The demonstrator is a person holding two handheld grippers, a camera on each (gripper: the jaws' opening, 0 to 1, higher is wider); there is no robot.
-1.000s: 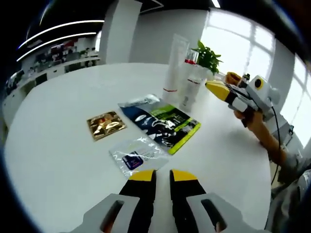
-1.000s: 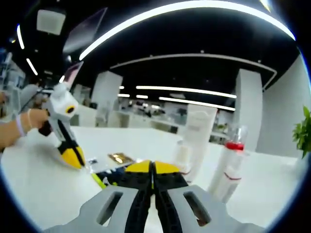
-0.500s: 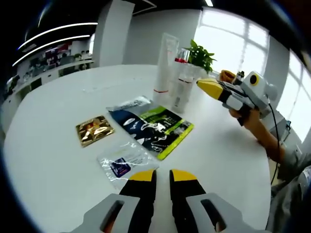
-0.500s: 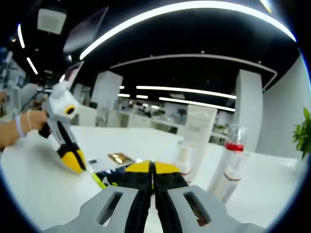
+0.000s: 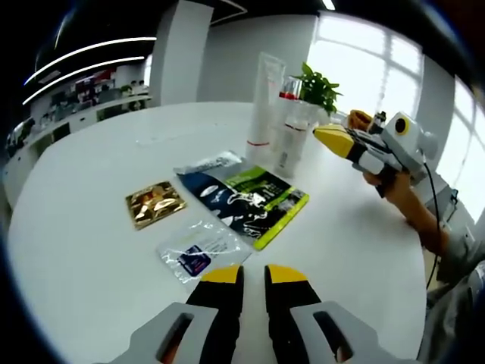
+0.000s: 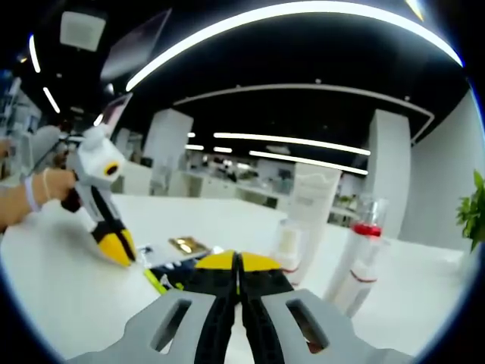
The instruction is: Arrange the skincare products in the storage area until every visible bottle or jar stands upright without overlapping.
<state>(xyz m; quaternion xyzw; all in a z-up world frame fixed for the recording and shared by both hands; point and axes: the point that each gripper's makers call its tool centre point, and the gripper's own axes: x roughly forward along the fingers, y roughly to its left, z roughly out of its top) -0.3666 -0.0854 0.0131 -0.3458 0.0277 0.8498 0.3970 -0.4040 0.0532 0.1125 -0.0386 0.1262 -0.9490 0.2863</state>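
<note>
Hovering low over the white round table (image 5: 83, 250), left gripper (image 5: 254, 274) with its yellow-tipped fingers a narrow gap apart, clamping nothing. Lying flat just beyond its tips: a clear sachet (image 5: 198, 249), a gold sachet (image 5: 154, 203), and a dark blue and green packet (image 5: 246, 199) — all three near each other. Standing upright behind the packet, close together: a tall white tube (image 5: 263, 100), a clear bottle with a red collar (image 5: 291, 125). Green plant (image 5: 322, 85) showing beyond them. Pointing toward the bottles from the side, right gripper (image 6: 237, 262) — fingers pressed together, holding nothing. Resting near the packet's edge in the right gripper view, the left gripper's yellow tip.
</note>
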